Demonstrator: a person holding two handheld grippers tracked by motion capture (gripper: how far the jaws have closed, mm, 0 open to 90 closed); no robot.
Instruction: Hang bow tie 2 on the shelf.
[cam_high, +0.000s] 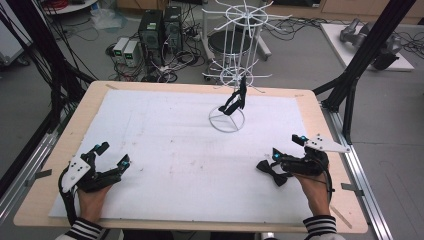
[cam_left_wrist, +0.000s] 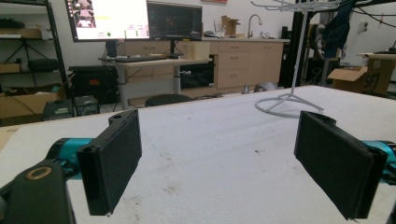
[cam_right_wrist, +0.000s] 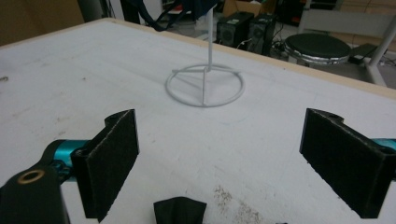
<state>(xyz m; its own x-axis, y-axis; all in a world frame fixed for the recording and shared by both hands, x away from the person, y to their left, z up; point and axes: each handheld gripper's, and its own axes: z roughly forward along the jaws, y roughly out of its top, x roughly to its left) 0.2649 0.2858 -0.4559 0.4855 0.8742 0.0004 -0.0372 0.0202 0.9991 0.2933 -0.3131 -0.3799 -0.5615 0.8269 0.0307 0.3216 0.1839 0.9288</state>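
A white wire display rack stands on its ring base at the back middle of the white table cover, and a black item hangs from one of its low hooks. A black bow tie lies flat on the cover at the front right. My right gripper is open just above and behind it; in the right gripper view the bow tie shows low between the spread jaws, with the rack base ahead. My left gripper rests open at the front left, holding nothing. The rack base is far ahead to its right.
The wooden table edge frames the white cover. Black frame posts rise at the right, and cables hang at the left. Computer towers and a stool stand on the floor beyond the table.
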